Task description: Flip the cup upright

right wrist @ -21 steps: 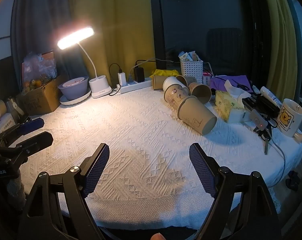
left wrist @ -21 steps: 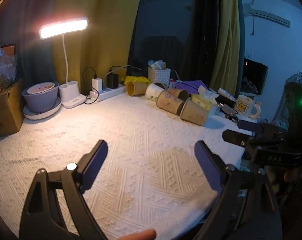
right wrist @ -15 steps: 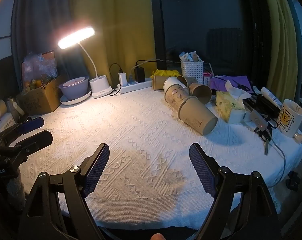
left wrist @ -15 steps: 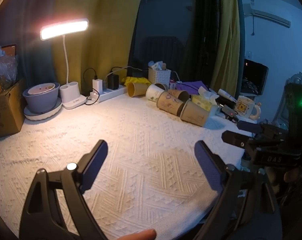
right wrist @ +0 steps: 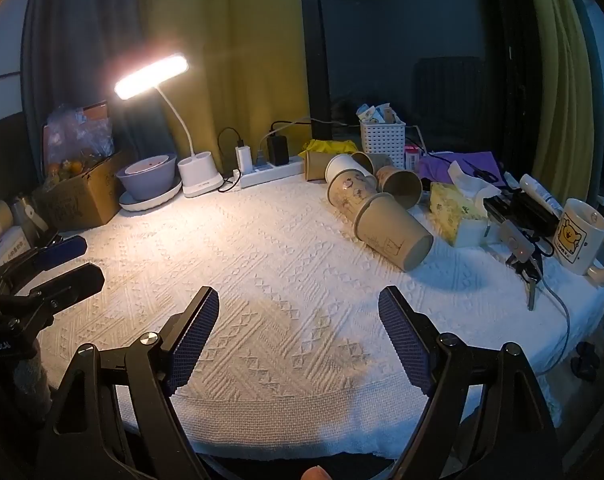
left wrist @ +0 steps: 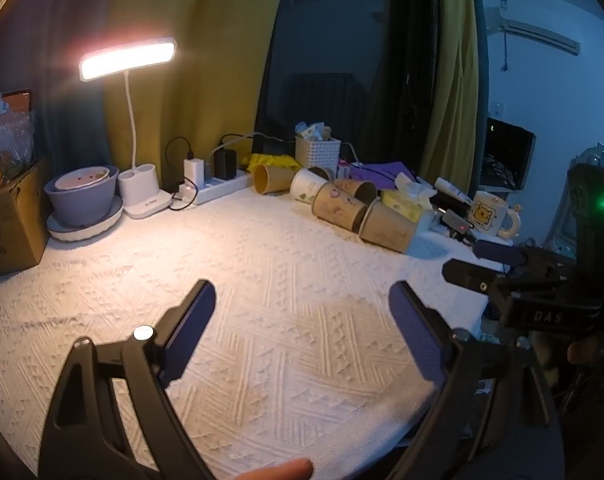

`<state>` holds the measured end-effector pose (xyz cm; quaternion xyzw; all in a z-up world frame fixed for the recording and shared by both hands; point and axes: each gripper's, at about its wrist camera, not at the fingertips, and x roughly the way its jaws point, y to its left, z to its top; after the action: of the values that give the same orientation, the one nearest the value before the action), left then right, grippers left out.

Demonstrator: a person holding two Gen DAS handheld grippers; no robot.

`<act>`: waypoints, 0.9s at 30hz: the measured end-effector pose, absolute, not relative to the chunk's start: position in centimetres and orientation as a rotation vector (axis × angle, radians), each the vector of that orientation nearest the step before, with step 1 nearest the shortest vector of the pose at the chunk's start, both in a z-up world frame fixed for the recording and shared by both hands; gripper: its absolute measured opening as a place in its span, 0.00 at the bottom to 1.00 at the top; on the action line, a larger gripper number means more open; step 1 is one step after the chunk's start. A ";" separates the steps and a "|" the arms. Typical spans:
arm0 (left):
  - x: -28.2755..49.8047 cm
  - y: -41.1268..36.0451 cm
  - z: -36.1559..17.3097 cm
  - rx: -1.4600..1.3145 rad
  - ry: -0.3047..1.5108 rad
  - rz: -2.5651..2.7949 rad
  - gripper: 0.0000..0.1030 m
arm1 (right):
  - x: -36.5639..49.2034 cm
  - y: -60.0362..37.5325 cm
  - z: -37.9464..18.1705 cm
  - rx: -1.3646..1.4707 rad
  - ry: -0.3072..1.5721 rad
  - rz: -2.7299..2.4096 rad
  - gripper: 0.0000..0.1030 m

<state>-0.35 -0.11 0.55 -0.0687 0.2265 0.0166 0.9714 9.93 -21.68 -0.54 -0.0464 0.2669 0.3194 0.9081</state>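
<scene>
So both grippers are spread wide with nothing in them, hanging over the near part of the white tablecloth (right wrist: 286,280). Using the tissue box (right wrist: 457,216) as the landmark: the nearest brown paper cup (right wrist: 393,236) is lying on its side just left of it, touching another printed cup (right wrist: 347,196) behind it, with a few more tipped cups piled further back toward the white basket (right wrist: 381,138).

The cup's long axis runs diagonally, with the rim pointing back-left into the pile and the closed base pointing toward the front right. From the right gripper (right wrist: 298,336) it sits ahead and a bit to the right. From the left gripper (left wrist: 302,328) the same cup (left wrist: 387,226) is further off and well to the right, so I'd say the right one is the closer pick.

Room-wise: lots of open cloth in front and left of the cup. The tissue box side is tight, and beyond it sit keys (right wrist: 521,256) and a bear mug (right wrist: 581,236) near the table edge. Approaching from the open side looks safest, though the neighbouring cup might get nudged.
</scene>
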 end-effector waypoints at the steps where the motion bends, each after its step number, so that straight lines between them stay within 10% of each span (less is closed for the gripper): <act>1: -0.2 -0.1 0.4 -0.139 0.457 0.034 0.87 | 10.0 -21.7 -0.5 -0.096 0.550 0.659 0.82; 27: 0.1 -0.5 -0.1 -0.135 0.468 0.009 0.87 | 9.9 -21.8 -0.5 -0.098 0.552 0.659 0.82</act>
<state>0.08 -0.46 -0.07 -0.0670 0.2319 0.0046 0.9704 9.89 -21.76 -0.54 -0.0475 0.2673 0.3192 0.9079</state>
